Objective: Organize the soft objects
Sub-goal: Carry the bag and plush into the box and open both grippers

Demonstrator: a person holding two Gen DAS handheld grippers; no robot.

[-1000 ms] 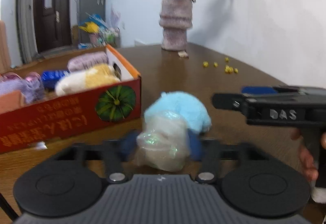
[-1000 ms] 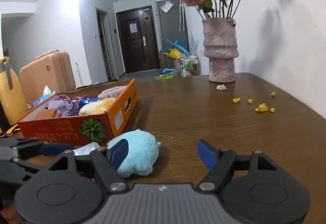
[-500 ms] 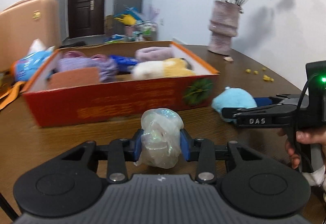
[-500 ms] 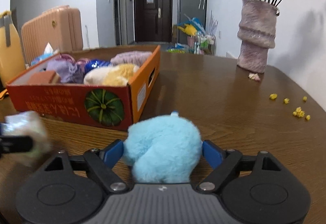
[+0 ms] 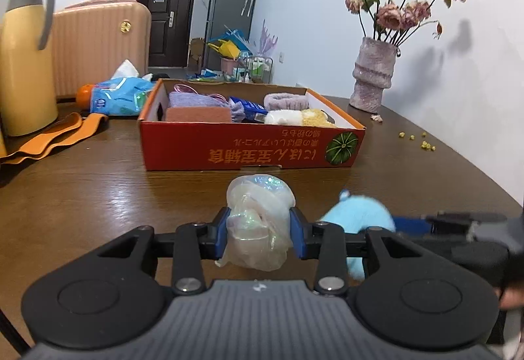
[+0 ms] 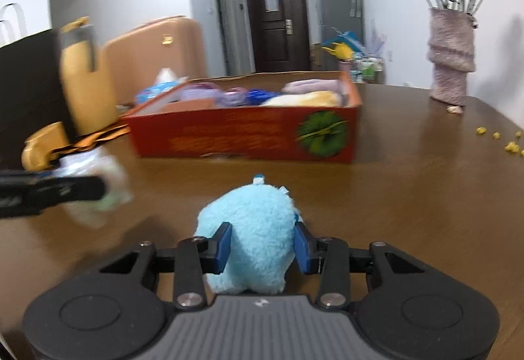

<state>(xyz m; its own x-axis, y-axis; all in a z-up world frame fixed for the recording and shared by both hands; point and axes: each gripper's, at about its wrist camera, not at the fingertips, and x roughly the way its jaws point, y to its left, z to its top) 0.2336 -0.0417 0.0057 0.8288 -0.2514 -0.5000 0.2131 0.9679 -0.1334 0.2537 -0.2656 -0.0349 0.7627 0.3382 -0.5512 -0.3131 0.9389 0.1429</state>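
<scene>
My left gripper (image 5: 258,229) is shut on a crumpled clear plastic bag (image 5: 258,222), held above the wooden table in front of the red cardboard box (image 5: 252,147). My right gripper (image 6: 262,245) is shut on a fluffy light-blue plush toy (image 6: 252,229), which also shows in the left wrist view (image 5: 360,217) to the right of the bag. The box (image 6: 245,137) holds several soft items: purple knit pieces, a brown sponge, a blue pack, a white and yellow plush. The left gripper with the bag (image 6: 95,189) shows blurred at the left of the right wrist view.
A yellow thermos (image 5: 26,59), orange mats (image 5: 49,137) and a blue tissue pack (image 5: 121,96) lie left of the box. A vase of dried roses (image 5: 373,75) stands at the back right by the wall. Yellow crumbs (image 5: 422,142) lie on the table.
My left gripper has swung to face the box squarely, still holding the bag. My right gripper has closed on the blue plush and lifted it slightly toward the box.
</scene>
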